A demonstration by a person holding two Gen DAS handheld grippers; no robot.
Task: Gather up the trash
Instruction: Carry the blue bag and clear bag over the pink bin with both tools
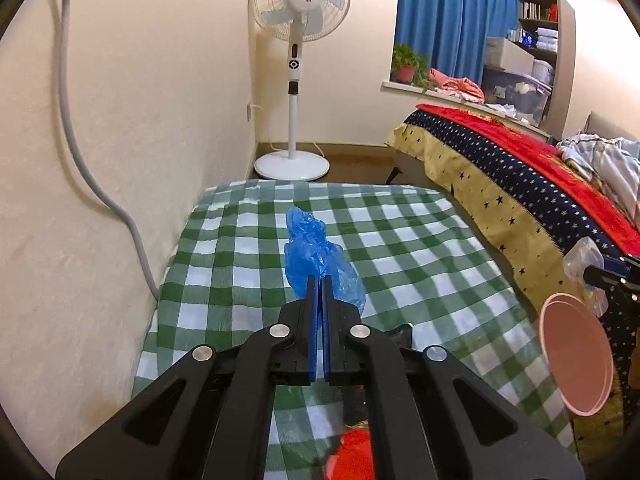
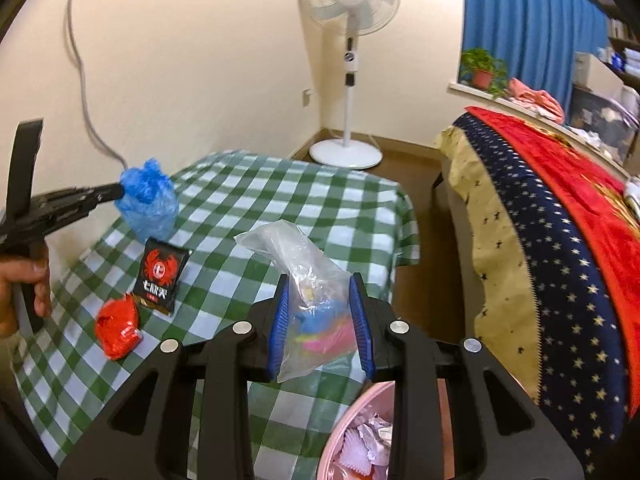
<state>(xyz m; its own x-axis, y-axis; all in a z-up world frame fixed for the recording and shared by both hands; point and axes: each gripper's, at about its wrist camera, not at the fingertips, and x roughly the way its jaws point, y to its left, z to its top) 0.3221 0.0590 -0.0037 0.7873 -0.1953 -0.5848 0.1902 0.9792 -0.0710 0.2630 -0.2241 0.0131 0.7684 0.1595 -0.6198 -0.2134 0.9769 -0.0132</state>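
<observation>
- Blue plastic bag (image 2: 149,200) is hanging crumpled off the tips of the left gripper (image 1: 319,280), jaws pinched together on it w/ basically no gap. It's up off the checked tablecloth (image 2: 312,200), not touching afaict.
- Clear plastic bag (image 2: 308,304) w/ some pink and blue stuff inside is sitting between the blue pads (image 2: 280,320) of the right gripper (image 2: 320,320). Jaws are partway closed and pressing the bag on both sides, so it's gripped.
- Pink trash bin (image 2: 360,432) is sitting right under the right gripper, beside the table edge, already got crumpled paper in it. From the left cam its rim (image 1: 576,360) is showing off to the right.
- Still lying on the table: a black snack packet (image 2: 162,276) w/ a red crab logo and a red wrapper (image 2: 118,332) just beside it, near the person's hand (image 2: 24,292) on the left gripper's handle.
- Step imo: both grippers are carrying a piece each, mid-haul to the bin. So roughly halfway, two items in hand, two left.
- Next move prob needs: getting each bag over the bin mouth, then opening the jaws. Thin film may be clinging to the pads, so a little shake might be needed. Left one has further to swing across, so watch it isn't bumping the right.
- Background: fan (image 1: 298,60) in the corner, bed (image 2: 560,240) w/ a starry blanket on the right.
</observation>
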